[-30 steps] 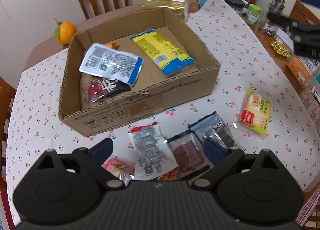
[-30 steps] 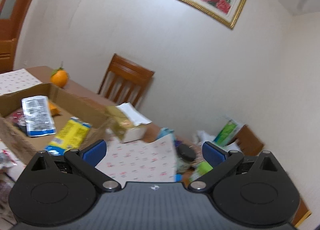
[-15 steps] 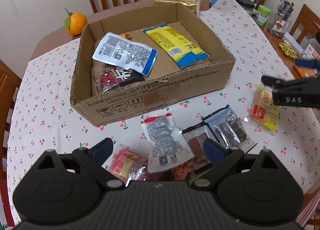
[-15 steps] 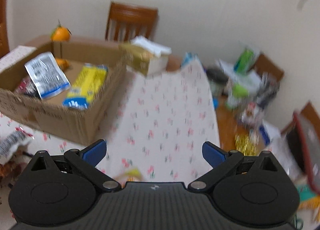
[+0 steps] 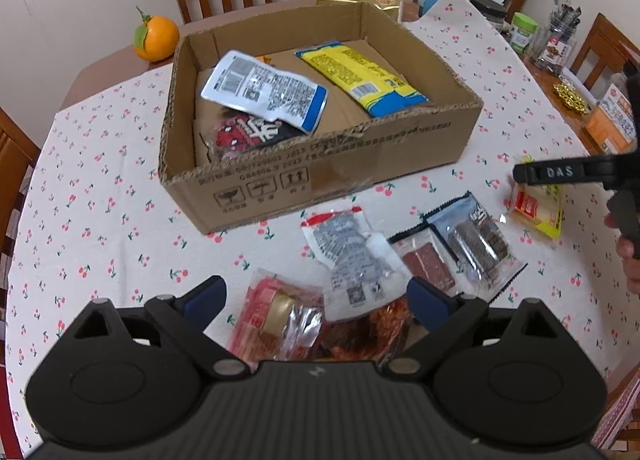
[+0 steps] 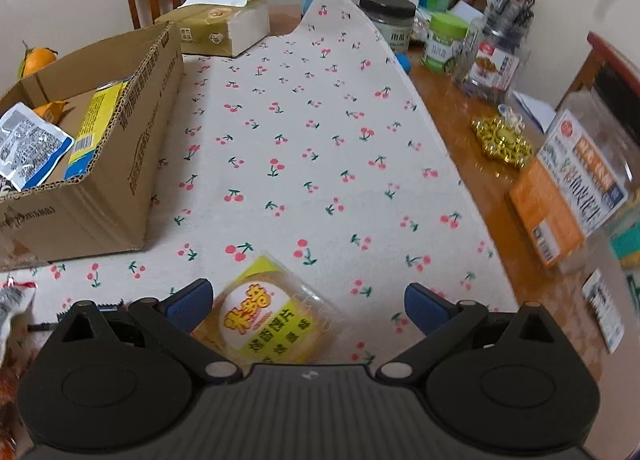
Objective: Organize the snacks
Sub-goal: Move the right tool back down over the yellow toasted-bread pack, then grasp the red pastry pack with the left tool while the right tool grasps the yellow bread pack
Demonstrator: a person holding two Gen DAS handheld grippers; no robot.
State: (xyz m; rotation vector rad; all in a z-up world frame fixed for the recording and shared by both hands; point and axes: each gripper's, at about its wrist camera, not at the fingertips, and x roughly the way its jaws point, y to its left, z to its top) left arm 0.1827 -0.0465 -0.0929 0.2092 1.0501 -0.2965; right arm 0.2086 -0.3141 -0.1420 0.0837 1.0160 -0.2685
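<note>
- Right gripper (image 6: pixel 306 302): its blue fingers (image 6: pixel 188 302) are spread wide and hold nothing. A yellow cracker pack (image 6: pixel 266 318) lies on the cloth between them, nearer the left finger (whether that pad touches it, I cannot tell).
- Left gripper (image 5: pixel 316 300): fingers likewise wide apart and empty, above a heap of packets at the near edge: a red pack (image 5: pixel 272 310), a clear white pouch (image 5: pixel 350 260) and two dark jerky packs (image 5: pixel 452 250).
- In the left view the right gripper's black finger (image 5: pixel 560 173) reaches in from the right over the cracker pack (image 5: pixel 536 208).
- Box (image 5: pixel 320 176): cardboard, open-topped, beyond the heap. Inside lie a white-and-blue pouch (image 5: pixel 266 92), a yellow bag (image 5: pixel 360 78) and a black-and-red packet (image 5: pixel 250 134).
- Cherry-print cloth (image 6: pixel 304 148) covers the table.
- Far left stands an orange (image 5: pixel 156 38); behind the box, a tissue pack (image 6: pixel 224 26); far right, jars (image 6: pixel 444 42) on bare wood.
</note>
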